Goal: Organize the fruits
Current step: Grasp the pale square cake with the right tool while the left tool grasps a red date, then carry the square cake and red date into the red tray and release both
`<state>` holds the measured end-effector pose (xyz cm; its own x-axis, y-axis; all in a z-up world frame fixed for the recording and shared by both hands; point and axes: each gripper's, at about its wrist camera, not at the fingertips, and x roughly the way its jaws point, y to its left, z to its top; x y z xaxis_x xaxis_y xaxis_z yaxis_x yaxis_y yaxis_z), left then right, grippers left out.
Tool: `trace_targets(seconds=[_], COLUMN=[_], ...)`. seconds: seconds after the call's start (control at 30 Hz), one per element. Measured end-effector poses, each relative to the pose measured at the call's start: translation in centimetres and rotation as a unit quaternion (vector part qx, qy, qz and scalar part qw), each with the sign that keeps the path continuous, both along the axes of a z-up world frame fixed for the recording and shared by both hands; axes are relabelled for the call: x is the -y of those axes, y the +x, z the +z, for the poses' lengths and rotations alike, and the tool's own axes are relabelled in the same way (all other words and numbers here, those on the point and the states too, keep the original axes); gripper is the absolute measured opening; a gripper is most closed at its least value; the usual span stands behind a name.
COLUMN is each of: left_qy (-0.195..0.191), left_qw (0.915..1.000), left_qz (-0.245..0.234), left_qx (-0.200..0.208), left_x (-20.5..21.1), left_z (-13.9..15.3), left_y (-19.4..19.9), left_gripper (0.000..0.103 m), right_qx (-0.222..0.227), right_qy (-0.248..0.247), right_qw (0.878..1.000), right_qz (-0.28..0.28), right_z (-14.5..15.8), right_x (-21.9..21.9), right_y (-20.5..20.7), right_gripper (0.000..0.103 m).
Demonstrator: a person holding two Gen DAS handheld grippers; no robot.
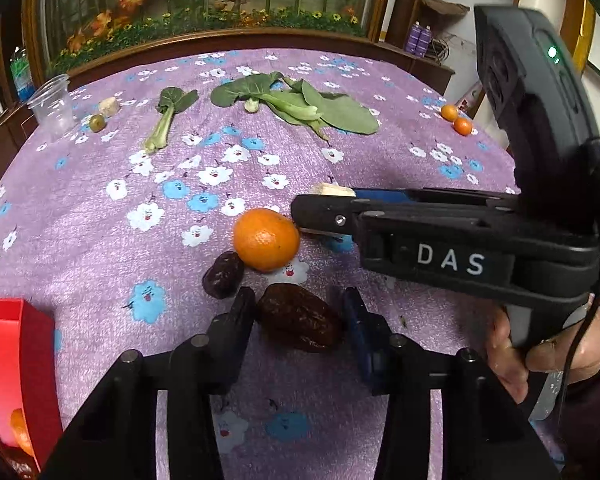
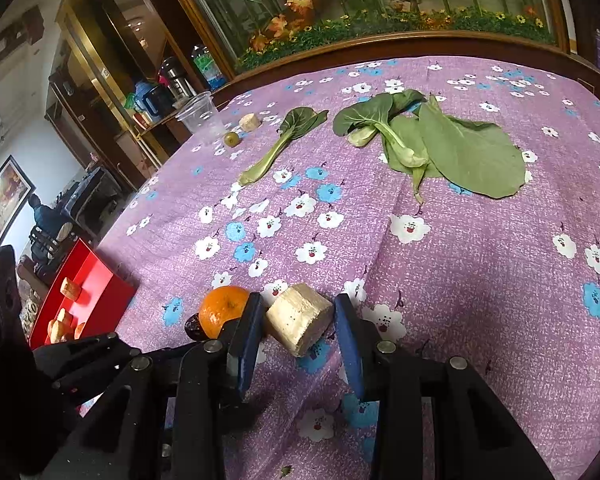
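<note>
In the left wrist view my left gripper [image 1: 300, 312] is open around a large dark date [image 1: 300, 322] lying on the purple cloth; the fingers do not press it. A smaller date [image 1: 223, 275] and an orange mandarin [image 1: 266, 239] lie just beyond. My right gripper [image 2: 298, 320] is open around a pale banana chunk [image 2: 299, 319]; its left finger is close to the chunk. The right gripper shows side-on in the left view [image 1: 324, 210]. The mandarin [image 2: 223, 310] sits left of it.
A red box [image 2: 88, 284] with fruit pieces sits at the left table edge, also in the left view [image 1: 16, 360]. Green leaves [image 2: 440, 144], a stalk [image 2: 280, 144], a plastic cup [image 2: 200, 116], a green fruit [image 2: 232, 138], a banana chunk [image 2: 249, 121] lie farther back. Two kumquats [image 1: 456, 119] are far right.
</note>
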<state>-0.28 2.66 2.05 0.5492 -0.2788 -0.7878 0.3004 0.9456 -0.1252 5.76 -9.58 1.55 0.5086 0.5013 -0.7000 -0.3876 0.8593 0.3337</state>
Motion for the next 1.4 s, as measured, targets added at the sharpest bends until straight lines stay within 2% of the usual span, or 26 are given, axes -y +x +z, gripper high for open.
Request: trace_targets(seconds=[0.33, 0.57, 0.87, 1.17, 1.4], left_qy=[-0.037, -0.07, -0.1, -0.086, -0.078], left_qw=[0.9988, 0.9933, 0.9798, 0.962, 0.9454], left_qz=[0.027, 0.08, 0.16, 0.243, 0.303], left_qx=[0.019, 0.045, 0.068, 0.091, 0.093], left_x=[-2.9, -7.4, -14.6, -21.6, -26.4], left_z=[2.9, 5.6, 7.1, 7.2, 6.5], left_y=[-3.6, -7.1, -11.2, -14.1, -15.4], left_gripper=[0.044, 0.044, 0.044, 0.044, 0.044], right_qx=[0.013, 0.034, 0.063, 0.073, 0.054], right_qy=[-0.016, -0.019, -0.024, -0.03, -0.033], right_qw=[1.0, 0.999, 0.997, 0.992, 0.988], right_qz=[-0.021, -0.016, 0.025, 0.094, 0.144], right_z=[2.1, 4.4, 7.0, 7.8, 6.5], right_x=[0.5, -0.6, -5.4, -12.3, -17.9], right_y=[-2.8, -6.3, -10.2, -13.5, -14.2], right_gripper=[0.039, 0.039, 0.039, 0.039, 0.039])
